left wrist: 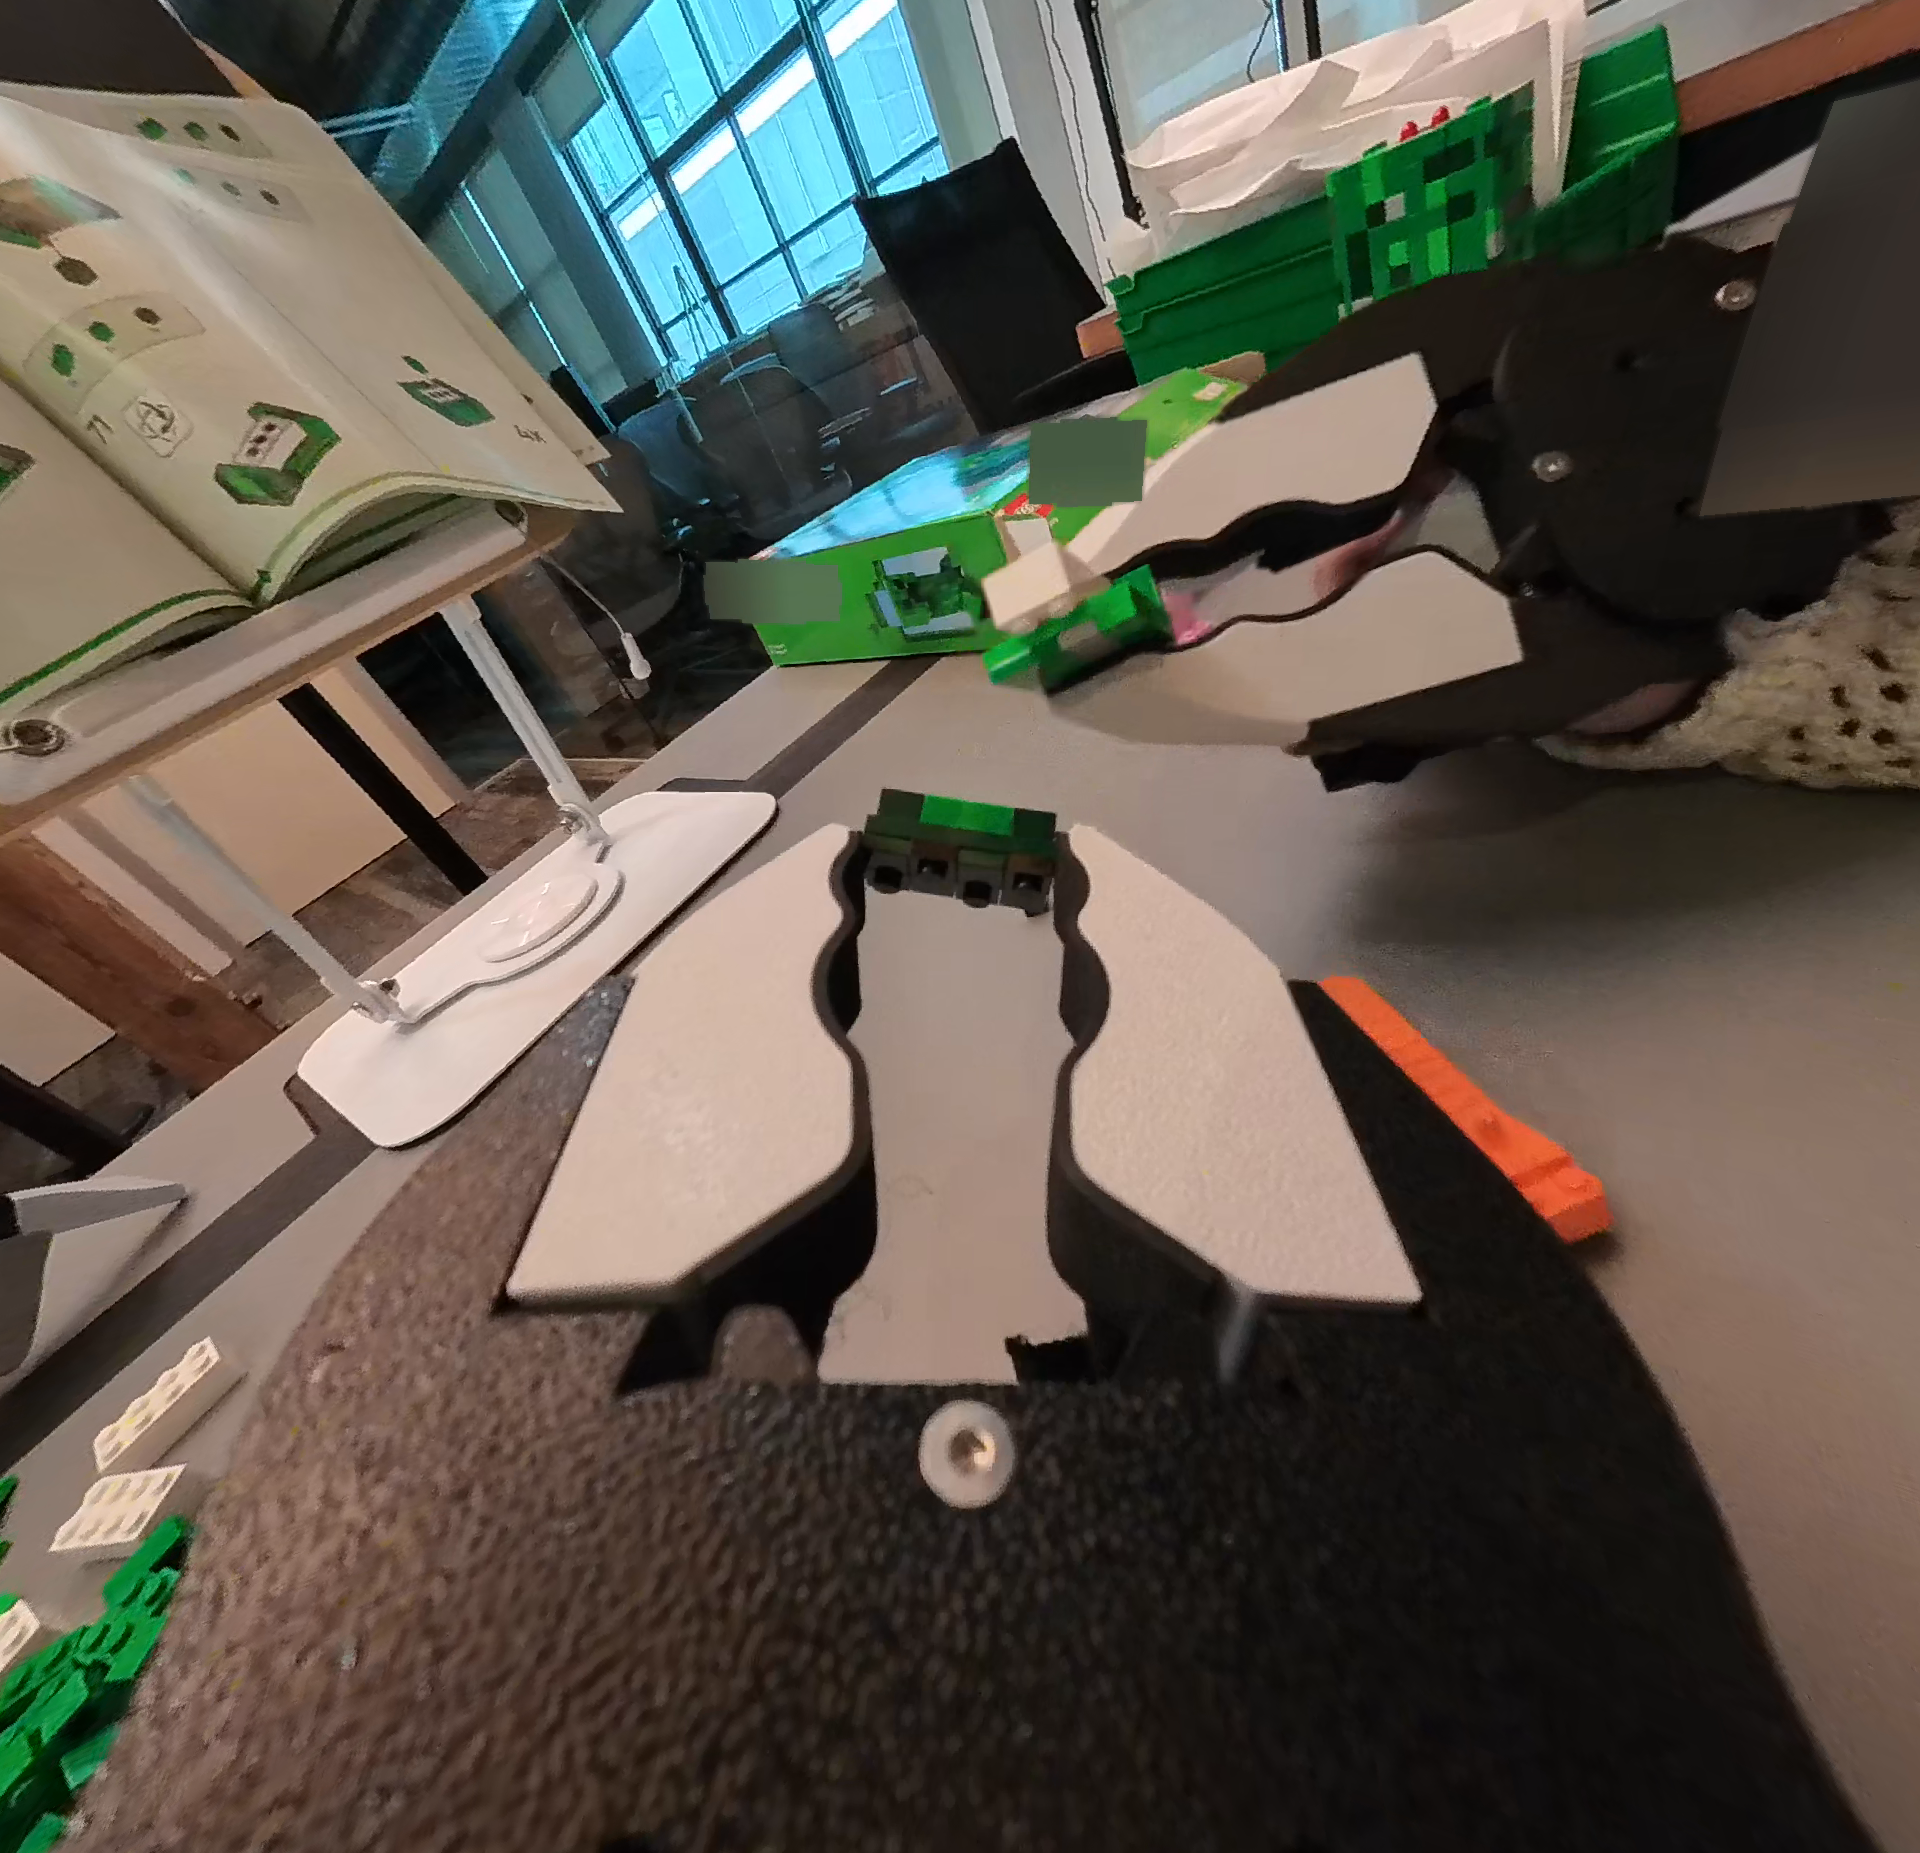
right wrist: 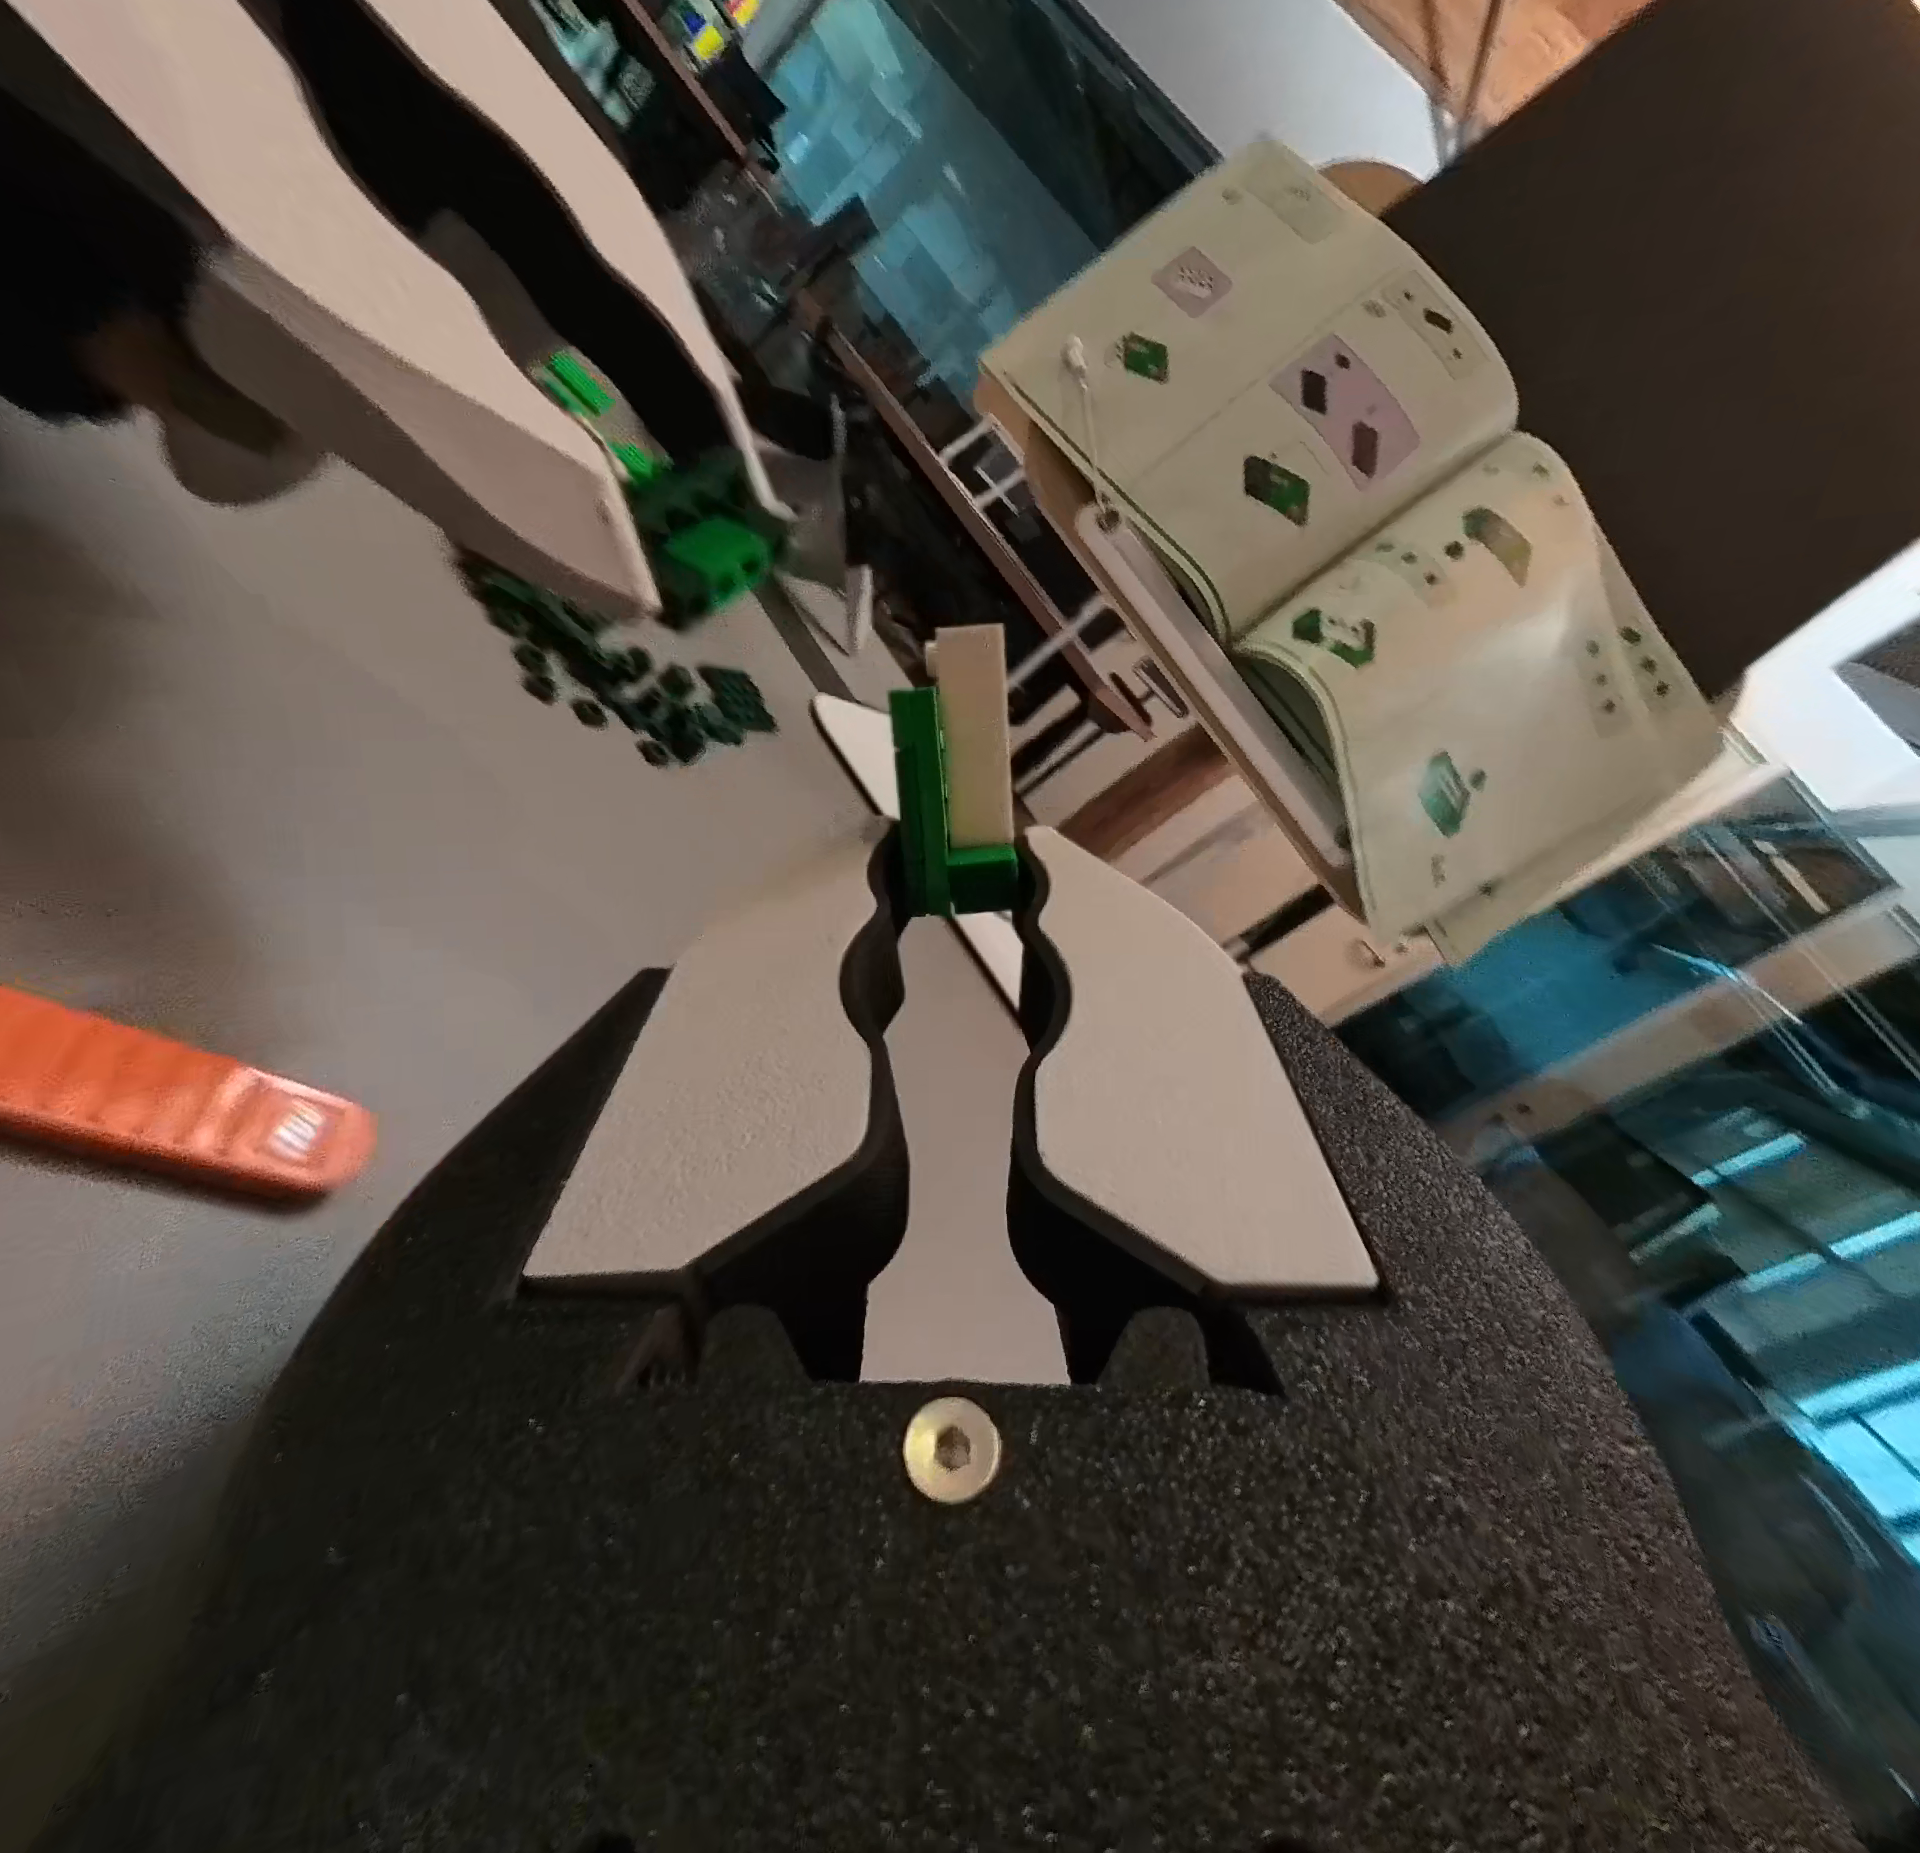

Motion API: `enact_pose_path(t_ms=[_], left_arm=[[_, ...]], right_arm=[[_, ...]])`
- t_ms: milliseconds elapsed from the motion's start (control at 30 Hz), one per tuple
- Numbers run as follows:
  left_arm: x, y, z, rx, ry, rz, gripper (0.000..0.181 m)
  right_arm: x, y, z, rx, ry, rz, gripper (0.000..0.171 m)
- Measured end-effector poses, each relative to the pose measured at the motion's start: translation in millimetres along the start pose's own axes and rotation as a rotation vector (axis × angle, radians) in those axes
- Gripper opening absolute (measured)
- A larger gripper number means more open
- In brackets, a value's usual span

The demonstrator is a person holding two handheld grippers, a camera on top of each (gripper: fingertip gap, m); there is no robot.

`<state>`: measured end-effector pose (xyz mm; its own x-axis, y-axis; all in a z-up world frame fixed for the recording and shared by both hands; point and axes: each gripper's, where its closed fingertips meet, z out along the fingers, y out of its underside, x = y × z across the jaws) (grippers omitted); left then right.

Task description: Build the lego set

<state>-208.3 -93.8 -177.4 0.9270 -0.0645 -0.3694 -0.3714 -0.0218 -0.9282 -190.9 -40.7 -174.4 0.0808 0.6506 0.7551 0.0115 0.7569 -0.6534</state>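
My left gripper (left wrist: 961, 853) is shut on a small green and dark grey brick assembly (left wrist: 961, 853), held above the grey table. It shows again in the right wrist view (right wrist: 707, 546) at the upper left. My right gripper (right wrist: 961, 873) is shut on a green and white brick assembly (right wrist: 956, 775) that sticks out past its tips. In the left wrist view this gripper (left wrist: 1081, 619) comes in from the right with the same assembly (left wrist: 1070, 619). The two held pieces are apart.
An open instruction booklet (left wrist: 208, 369) rests on a white stand (left wrist: 540, 982) at the left. An orange brick separator (left wrist: 1465, 1107) lies on the table. Loose green and white bricks (left wrist: 83, 1595) lie at the lower left. A green box (left wrist: 883, 577) and green trays (left wrist: 1226, 297) stand behind.
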Motion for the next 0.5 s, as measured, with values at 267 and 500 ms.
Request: enact_pose_path(t_ms=[267,500], left_arm=[[0,-2,-1,0.012,-0.004,-0.008,0.034],[16,-7,-7,0.036,0.064,-0.018,0.034]], right_arm=[[6,28,-26,-0.089,-0.011,-0.215,0.018],[-48,8,-34,-0.036,-0.153,-0.619,0.018]])
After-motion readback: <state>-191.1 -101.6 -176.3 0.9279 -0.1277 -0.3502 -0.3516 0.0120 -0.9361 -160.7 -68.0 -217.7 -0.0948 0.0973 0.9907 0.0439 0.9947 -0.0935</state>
